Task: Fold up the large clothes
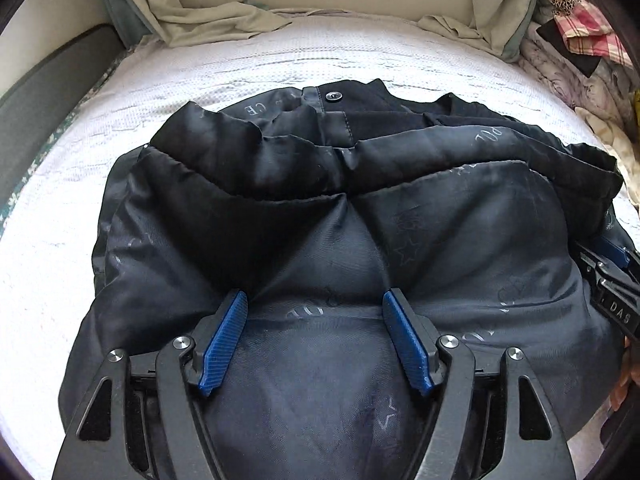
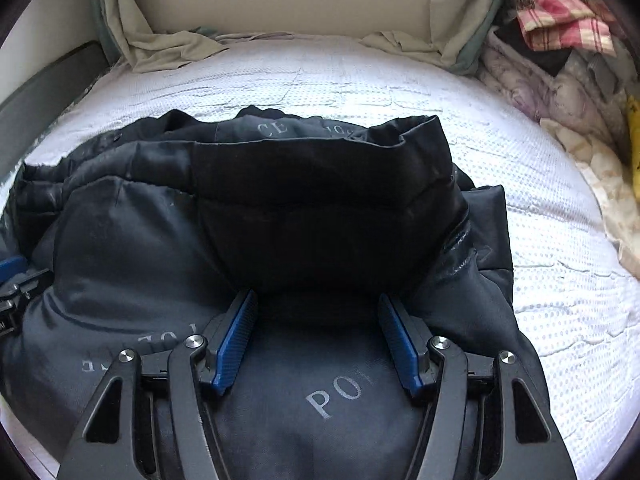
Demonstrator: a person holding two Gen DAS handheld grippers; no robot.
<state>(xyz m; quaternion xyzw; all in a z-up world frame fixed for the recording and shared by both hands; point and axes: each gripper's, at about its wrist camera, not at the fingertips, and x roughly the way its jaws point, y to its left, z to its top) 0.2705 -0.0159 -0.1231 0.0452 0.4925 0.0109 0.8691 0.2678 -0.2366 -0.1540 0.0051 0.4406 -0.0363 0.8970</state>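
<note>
The black padded jacket (image 1: 304, 216) is spread lining-up on the bed (image 1: 100, 128). Both the left gripper (image 1: 316, 304) and the right gripper (image 2: 318, 308) are held wide open over its near hem, nothing being gripped. Its collar is seen beyond them.

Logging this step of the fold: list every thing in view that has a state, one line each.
Black jacket: on the bed, folded over, printed lining facing up.
Snap button: unfastened.
Left tool: open, fingers straddling the lining.
Right tool: open, over the jacket.
White mattress cover: spread out.
Clothes pile: heaped, unfolded.
</note>
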